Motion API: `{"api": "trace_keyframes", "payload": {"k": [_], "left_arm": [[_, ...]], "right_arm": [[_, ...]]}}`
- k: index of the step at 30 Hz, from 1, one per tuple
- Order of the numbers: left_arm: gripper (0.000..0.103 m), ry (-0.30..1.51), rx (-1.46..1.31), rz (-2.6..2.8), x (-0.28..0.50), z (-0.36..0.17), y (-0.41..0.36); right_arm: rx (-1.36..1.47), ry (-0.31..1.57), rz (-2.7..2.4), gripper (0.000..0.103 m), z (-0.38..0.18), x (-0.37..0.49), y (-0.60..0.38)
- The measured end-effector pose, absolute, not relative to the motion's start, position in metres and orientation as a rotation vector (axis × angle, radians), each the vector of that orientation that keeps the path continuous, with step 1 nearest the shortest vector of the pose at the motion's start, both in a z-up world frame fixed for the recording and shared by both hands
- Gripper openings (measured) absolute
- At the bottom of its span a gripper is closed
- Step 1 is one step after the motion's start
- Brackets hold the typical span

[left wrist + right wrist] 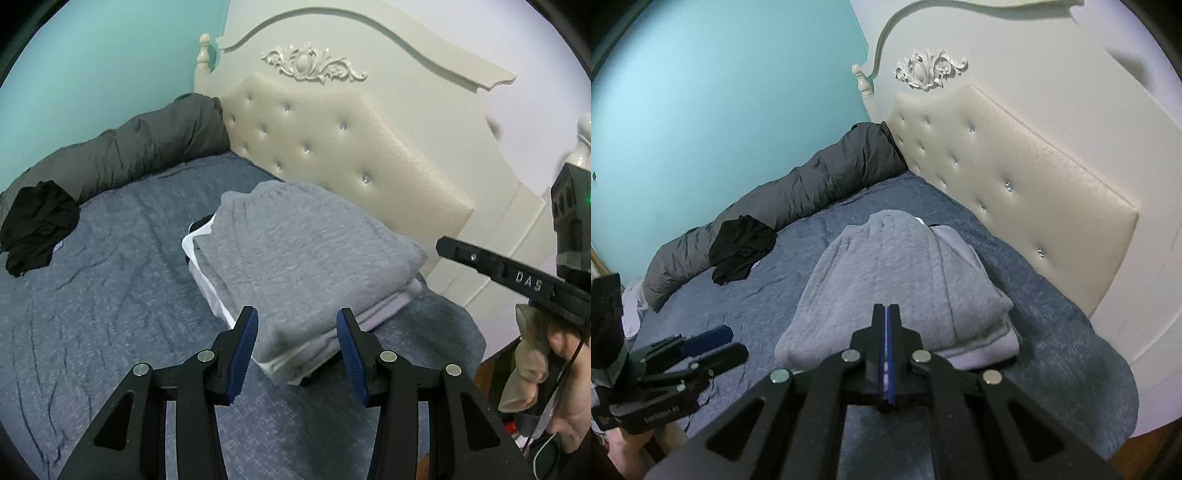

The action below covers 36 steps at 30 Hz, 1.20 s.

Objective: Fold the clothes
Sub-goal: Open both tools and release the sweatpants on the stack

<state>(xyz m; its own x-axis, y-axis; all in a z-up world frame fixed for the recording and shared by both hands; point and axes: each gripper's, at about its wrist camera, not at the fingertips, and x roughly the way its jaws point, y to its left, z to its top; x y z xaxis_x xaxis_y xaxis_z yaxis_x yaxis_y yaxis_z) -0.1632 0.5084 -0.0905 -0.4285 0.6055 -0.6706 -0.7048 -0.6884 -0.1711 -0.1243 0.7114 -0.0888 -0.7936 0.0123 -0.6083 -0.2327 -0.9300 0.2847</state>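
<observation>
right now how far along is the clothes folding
Done: the folded grey knit garment tops a neat stack on the blue bedspread. In hand: nothing; left gripper open, right gripper shut, both empty. Left: the crumpled black garment.

The stack of folded clothes (306, 254) lies on the bed (110, 295), near the headboard (332, 147). A crumpled garment (37, 229) lies well apart to its left, touching the rolled quilt (147, 147) along the wall (92, 74).
</observation>
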Motion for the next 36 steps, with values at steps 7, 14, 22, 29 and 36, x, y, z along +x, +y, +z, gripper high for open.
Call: {"api": "trace_keyframes", "payload": {"k": [7,14,22,29,36], "left_arm": [[0.054,0.166,-0.884,2.162,-0.136,-0.066,0.484],[0.055,0.168,-0.839,2.171,-0.111,-0.049,0.466],[0.058,0.160,-0.793,2.174,-0.085,-0.032,0.447],[0.064,0.160,-0.766,2.181,-0.067,-0.026,0.433],[0.072,0.149,-0.751,2.182,-0.053,-0.026,0.420]], "right_arm": [[-0.912,0.535,2.816,0.000,-0.076,-0.095,0.689],[-0.873,0.517,2.827,0.001,-0.059,-0.067,0.668],[-0.830,0.487,2.837,0.002,-0.045,-0.037,0.646],[-0.792,0.472,2.840,0.003,-0.039,-0.010,0.630],[-0.761,0.444,2.822,0.016,-0.033,0.015,0.618]]}}
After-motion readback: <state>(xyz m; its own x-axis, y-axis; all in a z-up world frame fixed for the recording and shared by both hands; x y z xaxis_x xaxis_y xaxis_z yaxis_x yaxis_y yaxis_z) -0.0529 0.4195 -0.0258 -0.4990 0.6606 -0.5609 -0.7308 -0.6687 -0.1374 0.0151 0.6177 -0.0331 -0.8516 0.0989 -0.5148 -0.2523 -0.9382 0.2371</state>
